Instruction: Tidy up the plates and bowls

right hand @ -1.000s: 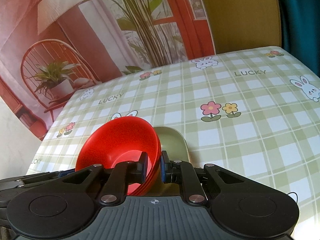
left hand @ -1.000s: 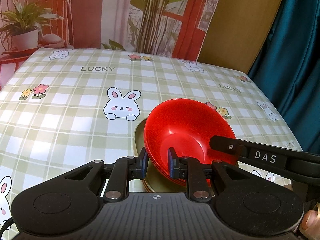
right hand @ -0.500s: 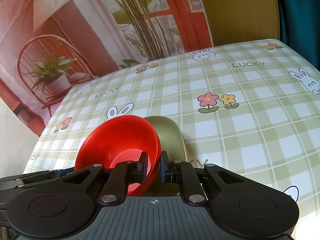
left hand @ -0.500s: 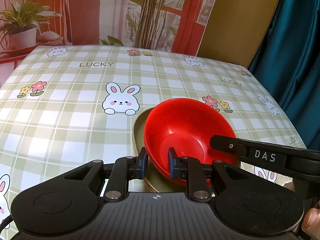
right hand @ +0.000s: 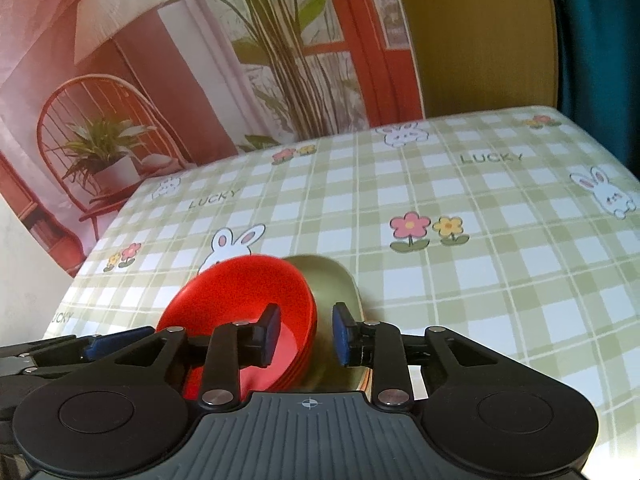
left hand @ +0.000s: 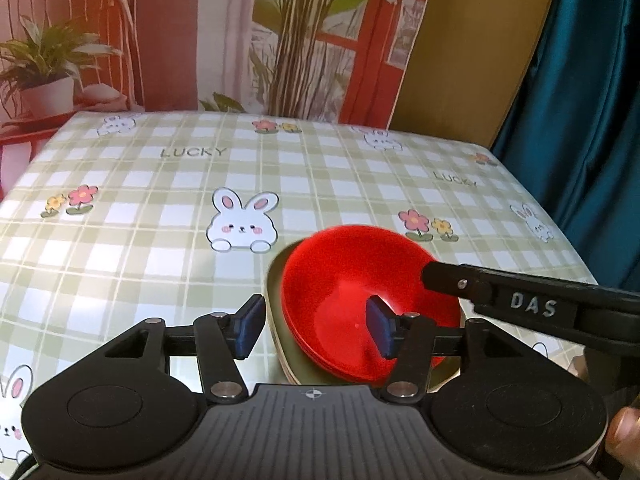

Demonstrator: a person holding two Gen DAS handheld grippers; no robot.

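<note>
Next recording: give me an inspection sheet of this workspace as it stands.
Surface: table under a green checked cloth with rabbits and flowers.
Job's things: stacked red bowls sitting on a green plate.
Clutter: nothing seen.
Tools: left tool open, astride the bowls' rim; right tool open, astride the opposite rim; both have just been opening.
Cables: nothing seen.
Surroundings: printed backdrop with chair and plants; teal curtain.
</note>
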